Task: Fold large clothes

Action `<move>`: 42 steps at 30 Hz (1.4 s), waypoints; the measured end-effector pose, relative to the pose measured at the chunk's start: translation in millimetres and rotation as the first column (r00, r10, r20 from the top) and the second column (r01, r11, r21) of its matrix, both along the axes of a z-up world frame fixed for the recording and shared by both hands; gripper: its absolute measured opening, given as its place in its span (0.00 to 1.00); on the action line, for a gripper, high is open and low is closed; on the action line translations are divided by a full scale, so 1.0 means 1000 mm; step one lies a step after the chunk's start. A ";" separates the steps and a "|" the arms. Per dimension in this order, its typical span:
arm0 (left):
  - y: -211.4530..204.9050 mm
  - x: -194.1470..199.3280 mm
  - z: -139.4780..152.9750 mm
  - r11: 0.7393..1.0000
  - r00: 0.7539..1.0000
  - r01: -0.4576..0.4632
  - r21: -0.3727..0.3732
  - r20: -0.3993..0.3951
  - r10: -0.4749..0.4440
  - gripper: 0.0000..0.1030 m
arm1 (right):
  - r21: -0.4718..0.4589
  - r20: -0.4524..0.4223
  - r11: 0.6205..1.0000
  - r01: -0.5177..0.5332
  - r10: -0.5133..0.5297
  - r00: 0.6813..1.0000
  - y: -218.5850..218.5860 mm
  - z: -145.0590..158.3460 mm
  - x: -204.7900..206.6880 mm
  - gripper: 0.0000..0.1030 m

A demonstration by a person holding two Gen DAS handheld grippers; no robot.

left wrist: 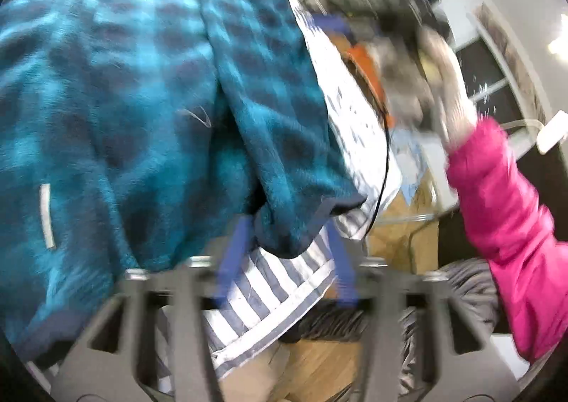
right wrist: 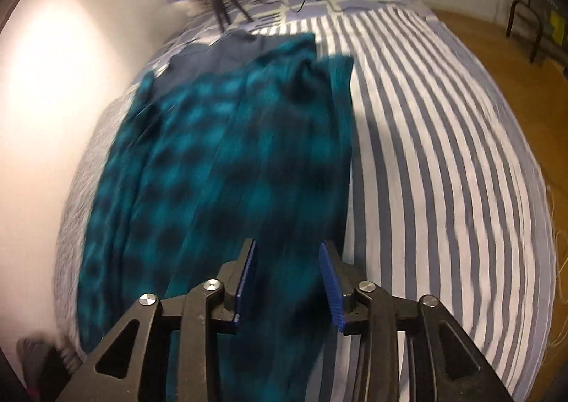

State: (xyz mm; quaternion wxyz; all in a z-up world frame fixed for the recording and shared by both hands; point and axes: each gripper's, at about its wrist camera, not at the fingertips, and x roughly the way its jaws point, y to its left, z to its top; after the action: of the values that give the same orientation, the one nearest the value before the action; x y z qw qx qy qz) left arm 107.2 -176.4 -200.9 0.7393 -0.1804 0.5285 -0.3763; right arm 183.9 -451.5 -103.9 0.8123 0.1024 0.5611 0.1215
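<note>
Bed (right wrist: 443, 153) fills most of your right wrist view: striped sheet, bare and flat on the right side, running out to the wood floor (right wrist: 497, 57) along the right edge. White wall (right wrist: 46, 100) bounds the bed on the left, tight against the garment's side. Open room is to the right of the garment; at the far end sit a small tripod (right wrist: 222, 7), a cable and folded bedding.

Teal checked fleece (right wrist: 220, 160) lies flat on the bed, left of centre, long axis running straight away from your right tongs (right wrist: 287, 281) towards the far end. Darker navy part is at the far end, near the tripod. Its right edge is straight, parallel to the stripes.

Right tongs: open, blue pads apart, nothing between them, hovering above the near end of the fleece.

Left wrist view: the fleece (left wrist: 124, 100) fills the left and centre; a navy-trimmed edge (left wrist: 305, 221) hangs over the bed's corner, just ahead of your left tongs (left wrist: 287, 260). Left tongs: open, pads apart, the trimmed edge sits by the tips but they are not pressing it. Your pink sleeve (left wrist: 507, 224) crosses the right side, heavily blurred
</note>
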 end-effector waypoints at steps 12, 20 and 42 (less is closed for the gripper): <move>-0.030 0.021 -0.025 1.000 0.993 0.021 -0.003 -0.116 -0.021 0.25 | 0.205 -0.242 0.979 0.008 0.043 0.969 -0.008 -0.052 -0.124 0.43; -0.045 0.022 -0.015 0.999 0.995 0.026 -0.022 -0.094 -0.028 0.03 | 0.257 -0.183 0.966 -0.010 0.059 0.981 -0.004 -0.049 -0.135 0.02; -0.033 0.015 -0.028 0.998 0.992 -0.058 0.003 -0.112 0.058 0.53 | 0.342 -0.180 0.940 0.004 0.062 0.982 -0.017 -0.040 -0.148 0.38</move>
State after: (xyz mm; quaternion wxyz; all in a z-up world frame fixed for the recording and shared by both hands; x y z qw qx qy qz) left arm 121.8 -209.2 -229.0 0.7191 -0.2165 0.5635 -0.3442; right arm 35.6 -468.5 -144.2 0.7236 0.2443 0.6074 0.2186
